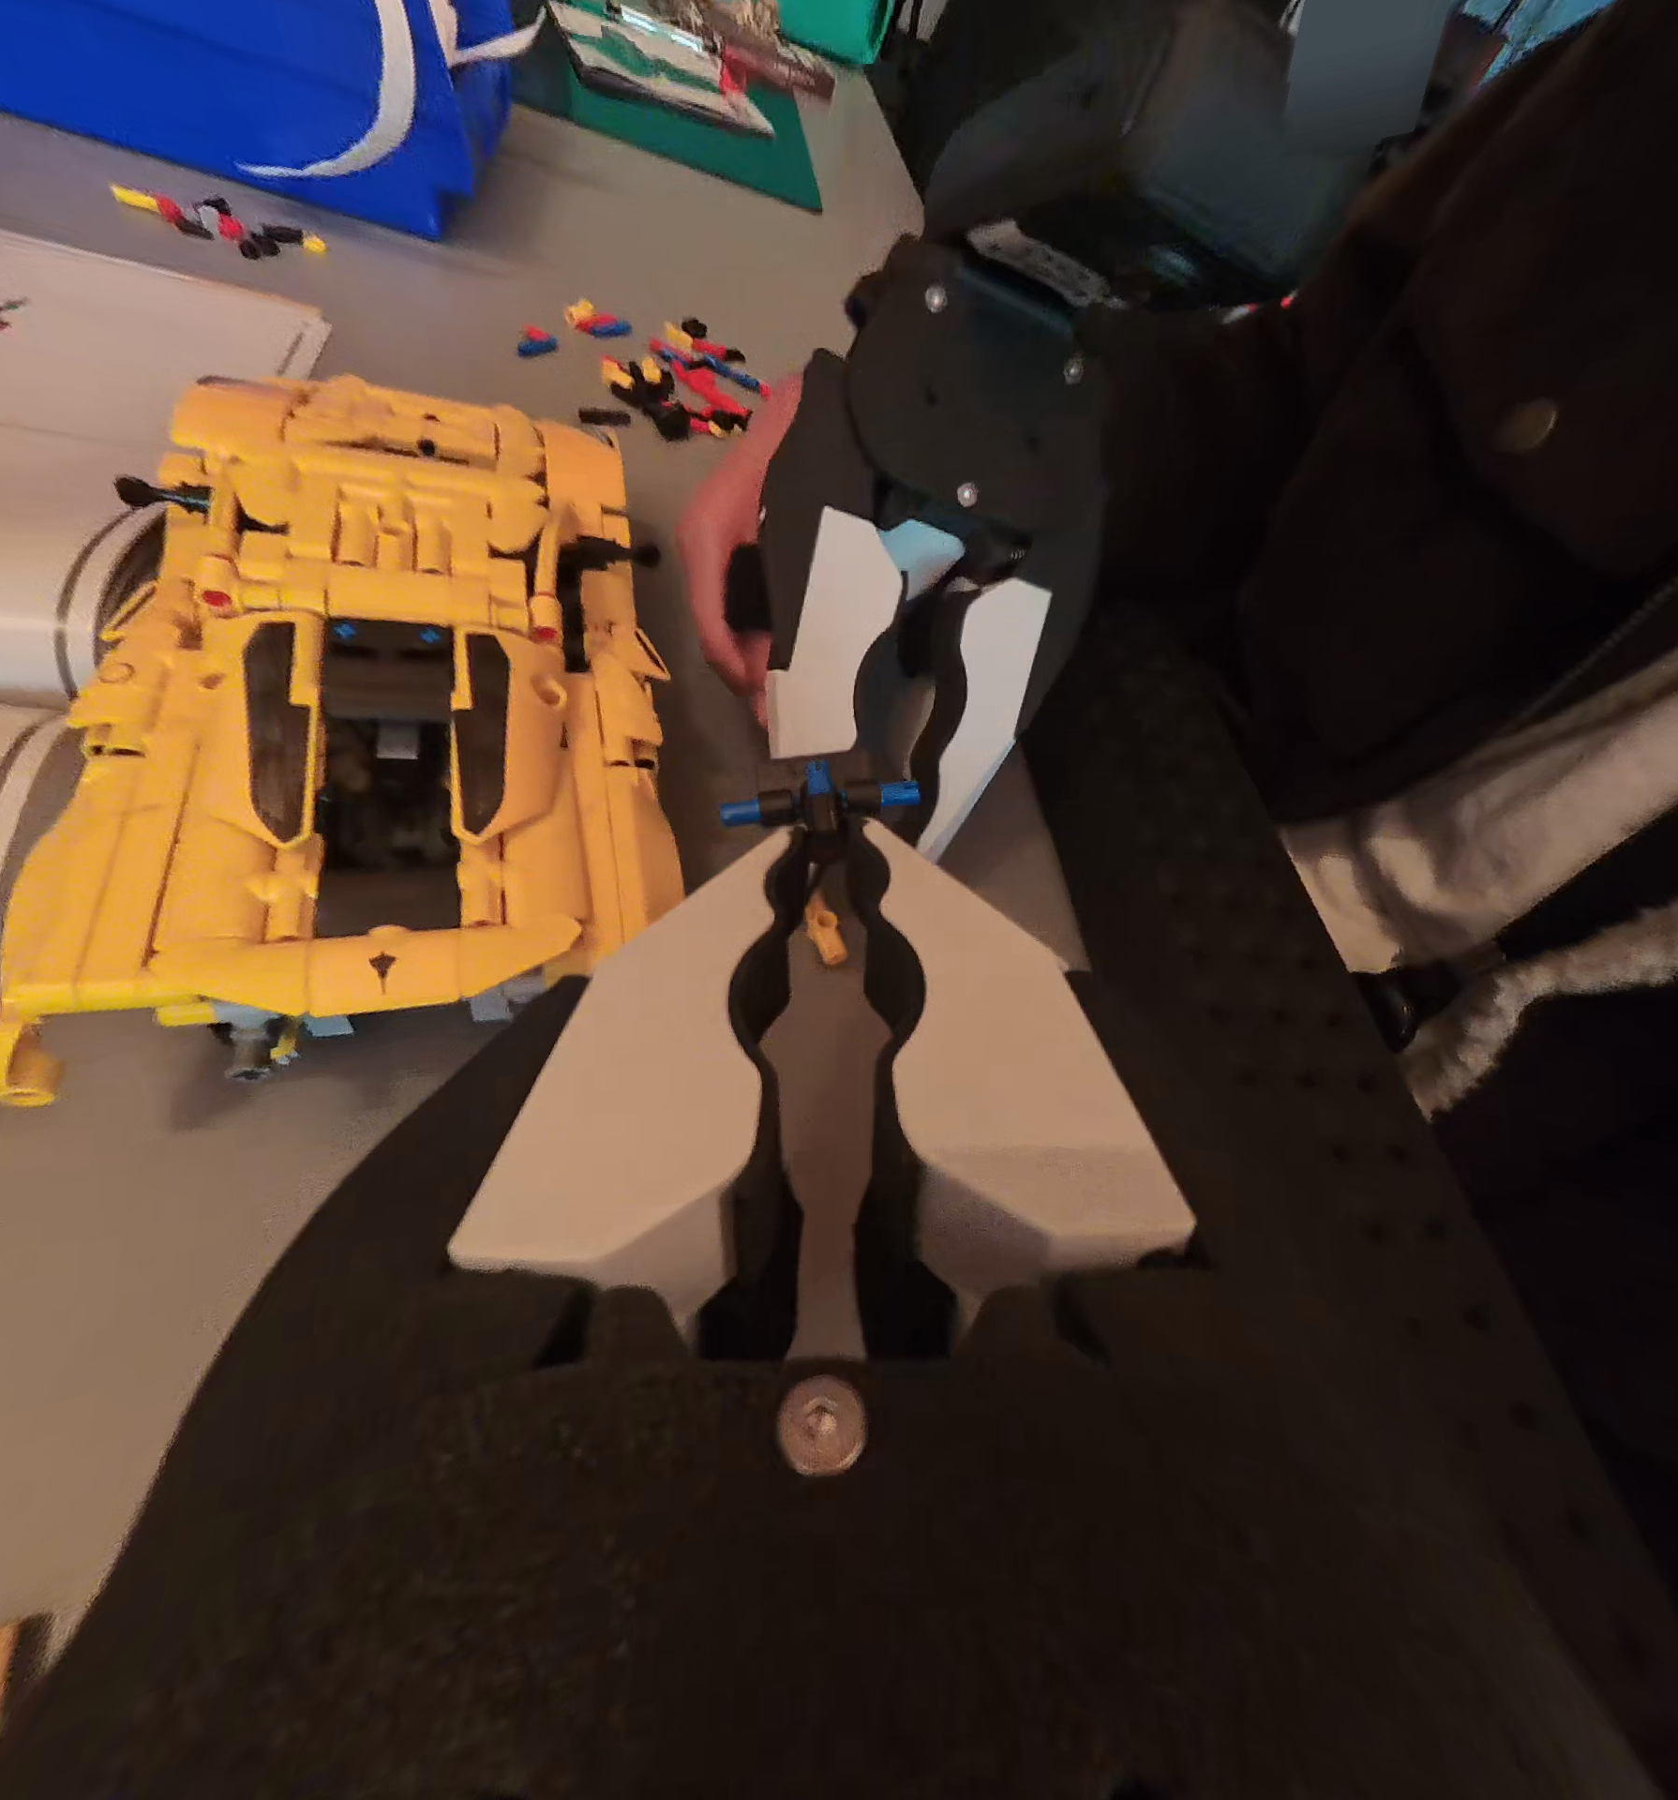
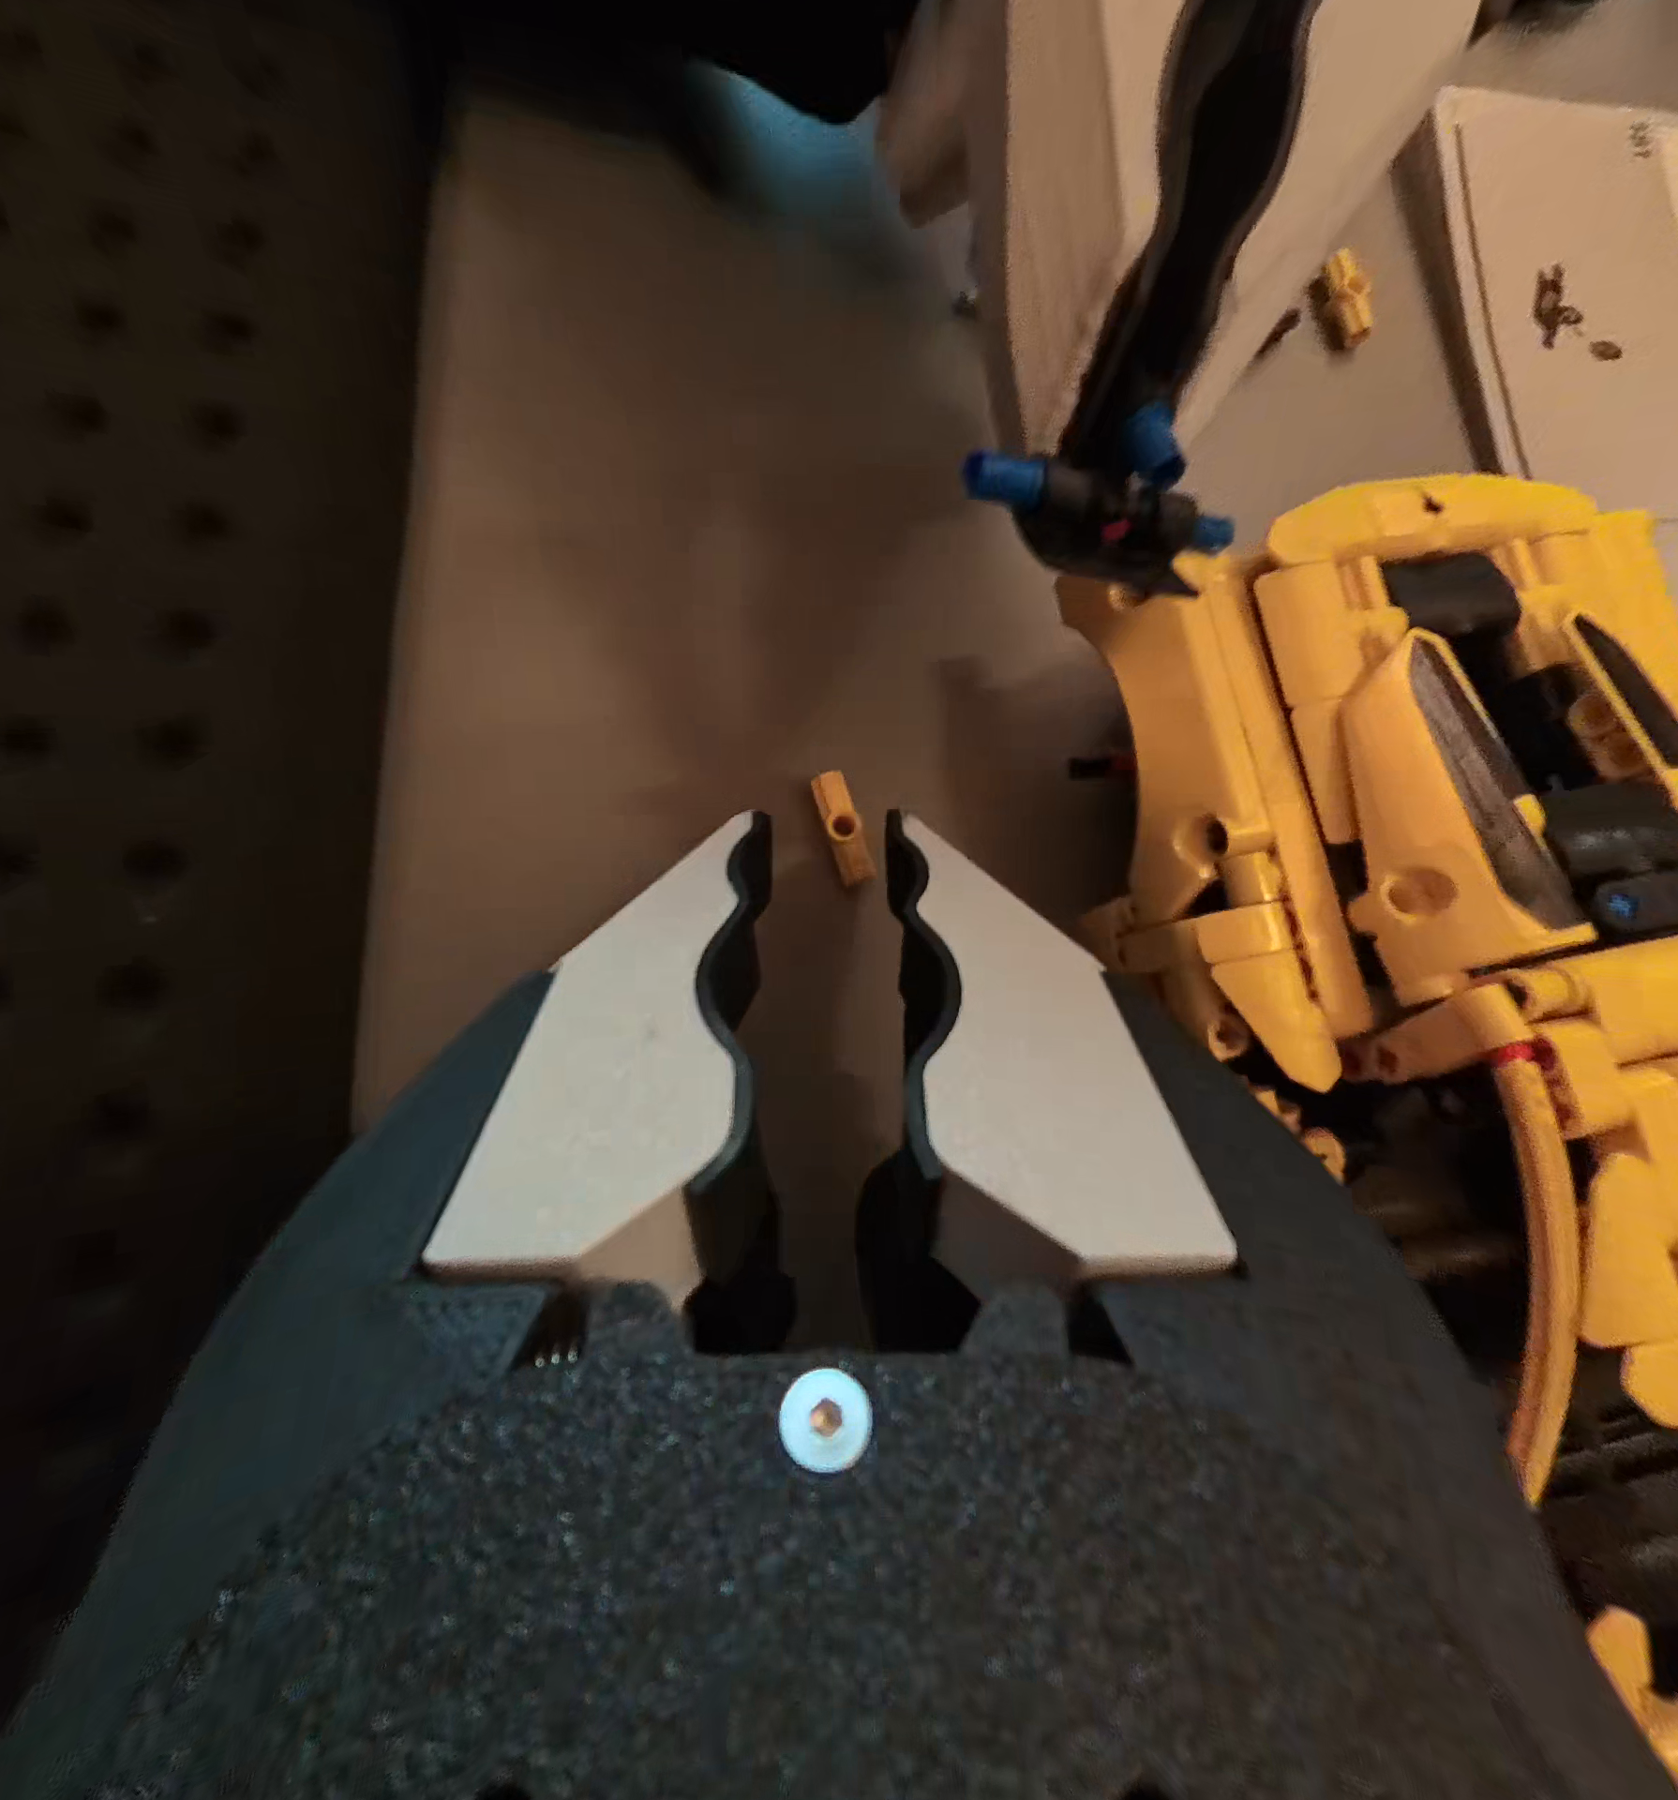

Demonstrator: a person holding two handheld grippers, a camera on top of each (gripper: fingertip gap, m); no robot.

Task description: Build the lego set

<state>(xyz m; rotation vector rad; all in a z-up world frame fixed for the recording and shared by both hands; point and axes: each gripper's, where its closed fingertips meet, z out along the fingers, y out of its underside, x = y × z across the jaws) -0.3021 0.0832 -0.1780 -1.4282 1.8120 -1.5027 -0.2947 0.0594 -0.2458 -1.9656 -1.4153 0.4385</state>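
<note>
1. Left wrist view: left gripper (image 1: 820, 813) fingers clamped on a small black connector w/ blue pins (image 1: 819, 797), held above the grey table (image 1: 231, 1218).
2. Big yellow brick-built car (image 1: 348, 721) sits to its left.
3. Right gripper (image 2: 827, 823) fingers apart, nothing held; tiny yellow pin connector (image 2: 843, 828) lies on the table btwn its tips.

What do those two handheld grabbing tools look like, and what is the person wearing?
Each tool, left and right, has a rough black body with a silver screw in the middle. Two pale wedge-shaped fingers taper forward, lined inside with wavy black rubber pads. The person wears a dark jacket with a brass snap button.
</note>
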